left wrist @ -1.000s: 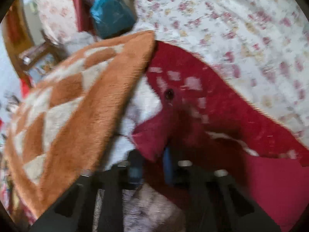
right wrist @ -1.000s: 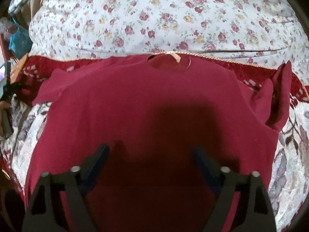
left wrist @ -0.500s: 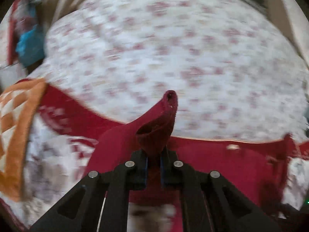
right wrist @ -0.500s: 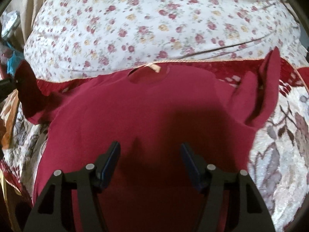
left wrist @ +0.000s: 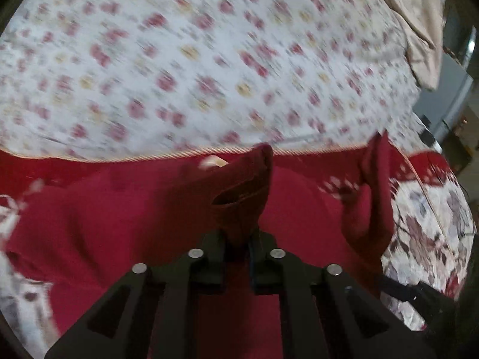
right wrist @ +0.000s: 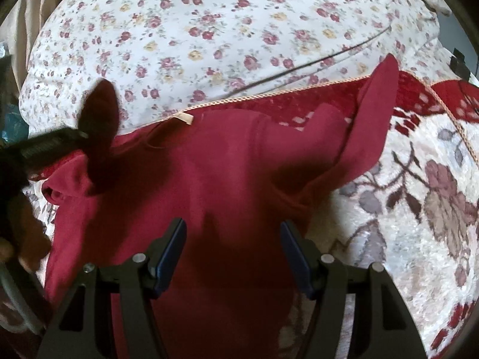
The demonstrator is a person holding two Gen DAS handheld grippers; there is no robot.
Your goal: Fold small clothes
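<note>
One red shirt [right wrist: 227,179] | left gripper [left wrist: 238,239] — pinching its sleeve | right gripper [right wrist: 233,248] — spread, narrowed just now

Open right claw [right wrist: 233,249] over red shirt [right wrist: 227,173]

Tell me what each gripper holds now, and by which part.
The left gripper is shut on the left sleeve of the red shirt, near the cuff. The right gripper is open above the shirt and holds nothing.

Floral bedspread [right wrist: 227,30]; beige curtain [left wrist: 419,30]
</note>
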